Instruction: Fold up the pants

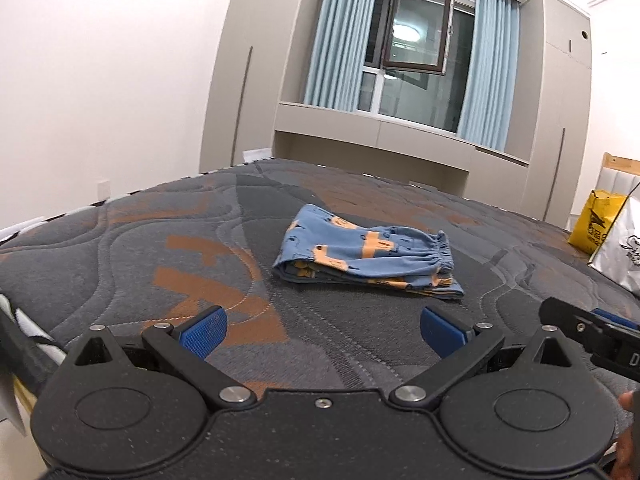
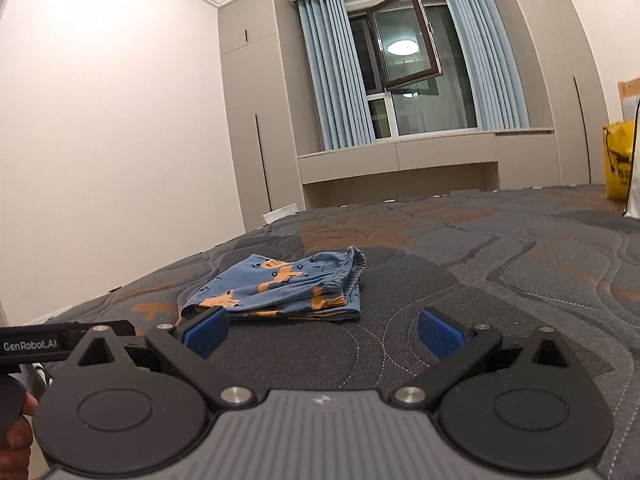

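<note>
The pants (image 1: 366, 258) are small, blue with orange prints, and lie folded into a compact stack on the dark quilted mattress (image 1: 160, 264), elastic waistband to the right. My left gripper (image 1: 324, 334) is open and empty, hovering short of the stack. In the right wrist view the pants (image 2: 280, 290) lie ahead and left. My right gripper (image 2: 323, 332) is open and empty, its left pad (image 2: 206, 332) near the stack's near-left corner. The right gripper's body also shows at the right edge of the left wrist view (image 1: 592, 336).
A yellow bag (image 1: 594, 224) and a white bag (image 1: 624, 252) stand at the mattress's far right. Beige wardrobes (image 1: 236, 80), blue curtains and an open window (image 1: 416, 32) lie beyond the bed. The mattress's left edge (image 1: 24, 312) is close to my left gripper.
</note>
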A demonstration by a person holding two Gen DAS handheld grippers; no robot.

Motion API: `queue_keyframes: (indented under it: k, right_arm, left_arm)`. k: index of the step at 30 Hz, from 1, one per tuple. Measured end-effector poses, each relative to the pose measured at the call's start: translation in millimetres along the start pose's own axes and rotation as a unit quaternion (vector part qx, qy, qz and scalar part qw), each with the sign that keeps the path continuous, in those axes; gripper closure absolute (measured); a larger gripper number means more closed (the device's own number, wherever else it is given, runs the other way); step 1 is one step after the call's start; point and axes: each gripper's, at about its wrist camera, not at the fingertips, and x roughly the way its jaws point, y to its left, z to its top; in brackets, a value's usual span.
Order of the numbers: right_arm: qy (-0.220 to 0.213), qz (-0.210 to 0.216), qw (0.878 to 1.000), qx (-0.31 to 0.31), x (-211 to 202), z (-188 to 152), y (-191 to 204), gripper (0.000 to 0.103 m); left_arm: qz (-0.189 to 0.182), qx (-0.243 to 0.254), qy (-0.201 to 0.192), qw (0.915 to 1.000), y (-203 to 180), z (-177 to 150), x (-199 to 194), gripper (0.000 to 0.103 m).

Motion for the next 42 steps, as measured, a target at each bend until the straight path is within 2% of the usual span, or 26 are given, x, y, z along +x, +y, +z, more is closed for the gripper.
queue_keyframes:
  k: [5, 9, 21, 42]
  right_arm:
    - [0.001, -0.009, 1.0, -0.017, -6.3, -8.2, 6.0, 0.0]
    - [0.01, -0.012, 0.999, -0.028, -5.0, -17.4, 9.9, 0.0]
    - [0.04, -0.007, 0.999, -0.035, 5.2, -31.5, 10.7, 0.0]
    - [0.041, -0.003, 0.999, -0.032, 5.7, -33.7, 8.1, 0.0]
  left_arm:
    - [0.035, 0.017, -0.01, 0.9992, 6.5, -13.8, -6.8, 0.001]
    - [0.047, 0.039, -0.004, 0.9981, 9.4, -21.0, -6.3, 0.001]
    - [0.052, 0.025, 0.007, 0.9983, 21.1, -25.8, 0.6, 0.001]
    - [0.045, 0.022, 0.015, 0.9986, 17.3, -26.5, 2.5, 0.001]
